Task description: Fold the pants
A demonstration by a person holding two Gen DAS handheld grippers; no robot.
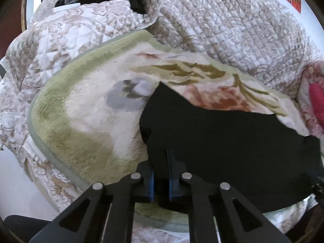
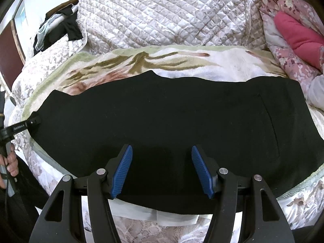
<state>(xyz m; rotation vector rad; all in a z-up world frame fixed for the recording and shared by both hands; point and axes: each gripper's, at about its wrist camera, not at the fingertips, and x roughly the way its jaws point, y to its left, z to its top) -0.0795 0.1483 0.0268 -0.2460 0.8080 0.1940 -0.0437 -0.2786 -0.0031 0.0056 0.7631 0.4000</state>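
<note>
The black pants point(image 2: 162, 117) lie spread in a long band across a flowered fleece blanket point(image 2: 212, 62) on the bed. My right gripper point(image 2: 162, 162) is open, its blue pads point(image 2: 121, 174) wide apart just above the pants' near edge, holding nothing. My left gripper point(image 1: 162, 162) is shut on the left end of the pants point(image 1: 222, 137), the black cloth pinched between its blue pads point(image 1: 171, 174). The left gripper's tip also shows at the far left of the right wrist view point(image 2: 30, 124), on the pants' left end.
A quilted beige bedspread point(image 2: 172, 16) bunches behind the blanket. A pink pillow and flowered cover point(image 2: 297, 36) lie at the right. Dark clothes point(image 2: 60, 30) hang at the back left. A person's hand point(image 2: 10, 162) shows at the left edge.
</note>
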